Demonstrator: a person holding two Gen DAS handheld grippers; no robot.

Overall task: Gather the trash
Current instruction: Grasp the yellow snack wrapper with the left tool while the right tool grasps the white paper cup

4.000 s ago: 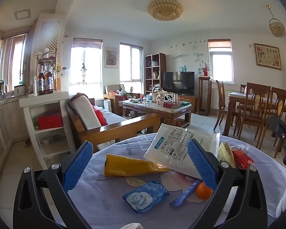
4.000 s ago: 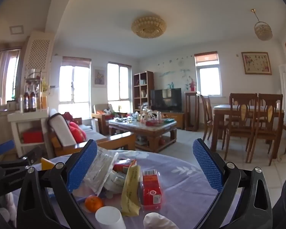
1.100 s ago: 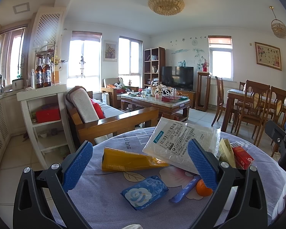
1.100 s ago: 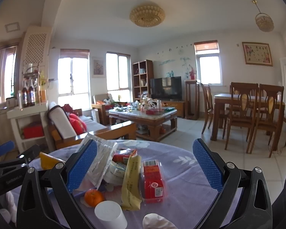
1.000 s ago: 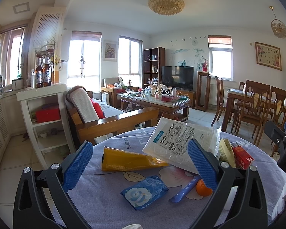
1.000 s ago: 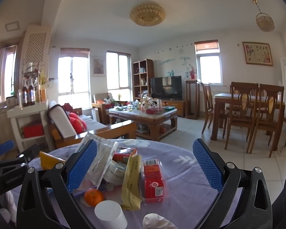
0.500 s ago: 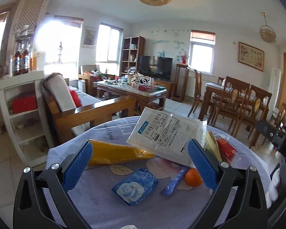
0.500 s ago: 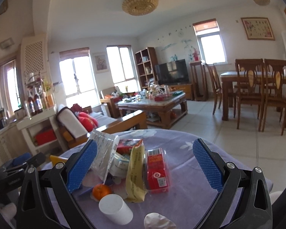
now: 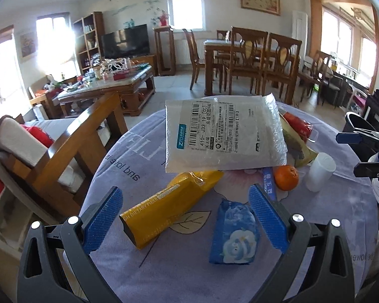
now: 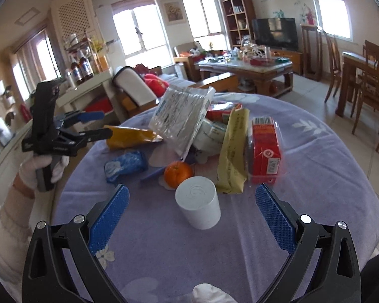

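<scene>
Both grippers had tipped down toward the desk compared with a moment earlier, so way more of the purple cloth and less ceiling was showing. Nothing on it had shifted though.

Left gripper hung released and empty over the near-left of the pile, with the yellow snack bag lying between its pads and the blue tissue pack just beside the right pad. Right gripper was also spread wide, empty, with the white paper cup sitting between its fingers, not touched.

The bubble mailer, red carton and orange were farther back in the heap.

Looked like the approach step to me, nothing collected yet. Next move would probably need the right gripper dropping lower and squeezing the cup gently, since it looks crushable.
</scene>
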